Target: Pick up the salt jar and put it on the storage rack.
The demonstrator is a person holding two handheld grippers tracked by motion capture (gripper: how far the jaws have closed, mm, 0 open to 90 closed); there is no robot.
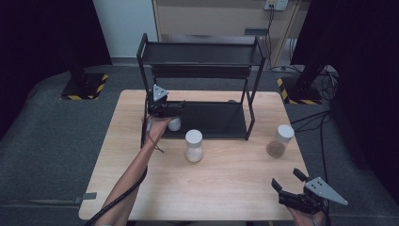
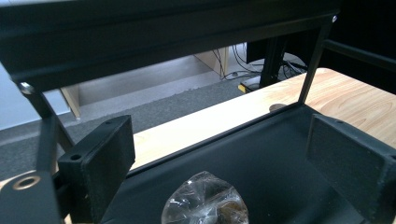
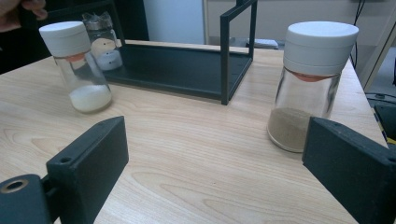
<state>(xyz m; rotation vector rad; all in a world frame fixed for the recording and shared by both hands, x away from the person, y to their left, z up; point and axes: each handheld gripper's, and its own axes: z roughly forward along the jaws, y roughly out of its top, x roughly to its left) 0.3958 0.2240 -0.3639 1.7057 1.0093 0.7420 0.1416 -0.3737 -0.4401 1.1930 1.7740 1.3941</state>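
Grey carpet (image 1: 56,141) surrounds the wooden table (image 1: 235,183); black curtains (image 1: 42,33) flank a pale wall (image 1: 124,23).

In the high view the left gripper (image 1: 165,109) covers most of the small shaker (image 1: 174,125) on the rack's (image 1: 211,123) lower shelf, so just a pale patch of the shaker shows and its contents cannot be read. In the left gripper view that shaker's clear faceted top (image 2: 204,200) is cut off by the bottom edge, and whatever sits below it is out of frame. The right gripper (image 1: 291,184) runs off the bottom edge of the high view together with the hand. In the right gripper view both jaws are cropped at the bottom corners, and a hand (image 3: 21,11) is cut by the top left corner.
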